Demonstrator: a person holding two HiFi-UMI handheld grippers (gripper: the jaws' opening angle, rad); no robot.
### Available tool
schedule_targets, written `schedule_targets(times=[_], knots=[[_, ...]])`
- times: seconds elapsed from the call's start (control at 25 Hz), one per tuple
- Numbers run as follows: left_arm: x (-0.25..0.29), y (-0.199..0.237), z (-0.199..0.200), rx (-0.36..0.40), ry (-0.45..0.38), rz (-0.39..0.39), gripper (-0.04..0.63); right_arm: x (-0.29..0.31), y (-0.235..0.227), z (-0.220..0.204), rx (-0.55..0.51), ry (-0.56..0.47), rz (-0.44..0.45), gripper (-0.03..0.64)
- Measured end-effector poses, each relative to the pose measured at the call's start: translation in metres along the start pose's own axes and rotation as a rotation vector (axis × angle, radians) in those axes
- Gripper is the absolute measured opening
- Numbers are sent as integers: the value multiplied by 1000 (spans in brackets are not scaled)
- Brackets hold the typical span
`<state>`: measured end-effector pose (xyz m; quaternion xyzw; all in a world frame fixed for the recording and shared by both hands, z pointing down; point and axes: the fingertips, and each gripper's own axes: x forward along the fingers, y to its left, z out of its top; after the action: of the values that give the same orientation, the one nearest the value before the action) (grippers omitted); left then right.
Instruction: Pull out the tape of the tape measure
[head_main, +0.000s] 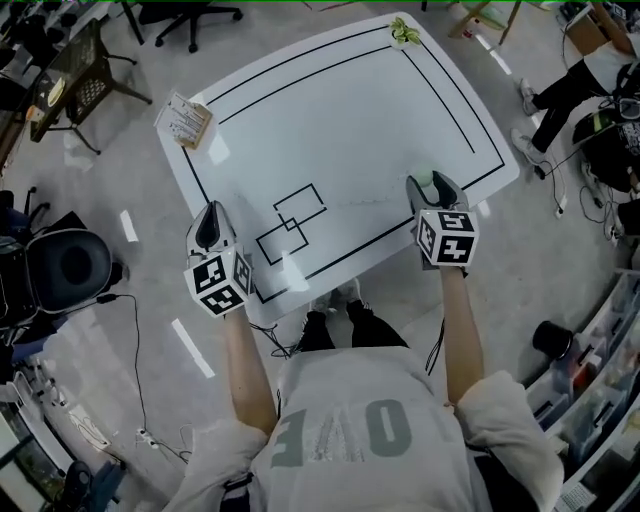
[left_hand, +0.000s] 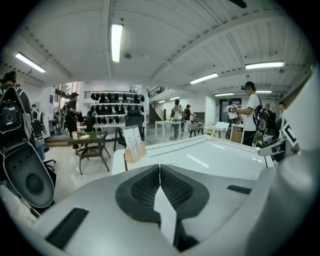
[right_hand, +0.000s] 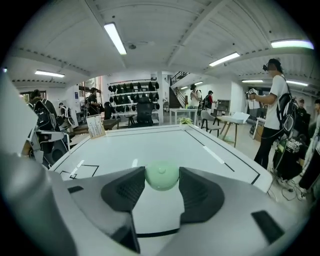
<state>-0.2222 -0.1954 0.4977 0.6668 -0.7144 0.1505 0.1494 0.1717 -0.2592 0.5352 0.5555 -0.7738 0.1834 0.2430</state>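
The right claw (head_main: 432, 188) pinches the green tape measure (right_hand: 161, 178) at the worktop's (head_main: 380, 120) near right edge. The left claw (left_hand: 159, 167) is pressed together at the near left corner, seemingly empty. Next it must spread and catch the tape's tip.

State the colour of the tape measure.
The tape measure is pale green; the right gripper view shows it best.

The tape measure (right_hand: 161, 177) sits on the table (head_main: 400, 120), within the right claw (right_hand: 161, 173).

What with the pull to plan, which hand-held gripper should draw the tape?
Left, probably: the right hand-held gripper clamps the green tape measure; the left hand-held gripper is shut, apparently empty.
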Motion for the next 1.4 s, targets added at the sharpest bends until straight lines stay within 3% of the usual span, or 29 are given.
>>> schedule_targets(times=[0.36, 0.64, 1.0, 1.24, 1.4], knots=[[11, 5, -74, -1, 179, 25, 29, 27, 10, -54, -74, 140, -6, 227], [13, 0, -95, -19, 204, -2, 31, 36, 10, -68, -23, 161, -9, 228], [10, -6, -103, 50, 244, -4, 31, 33, 10, -72, -6, 166, -5, 229], [8, -10, -105, 47, 246, -7, 35, 33, 11, -72, 3, 162, 9, 233], [8, -15, -106, 41, 250, -27, 112, 31, 14, -71, -4, 160, 17, 250]])
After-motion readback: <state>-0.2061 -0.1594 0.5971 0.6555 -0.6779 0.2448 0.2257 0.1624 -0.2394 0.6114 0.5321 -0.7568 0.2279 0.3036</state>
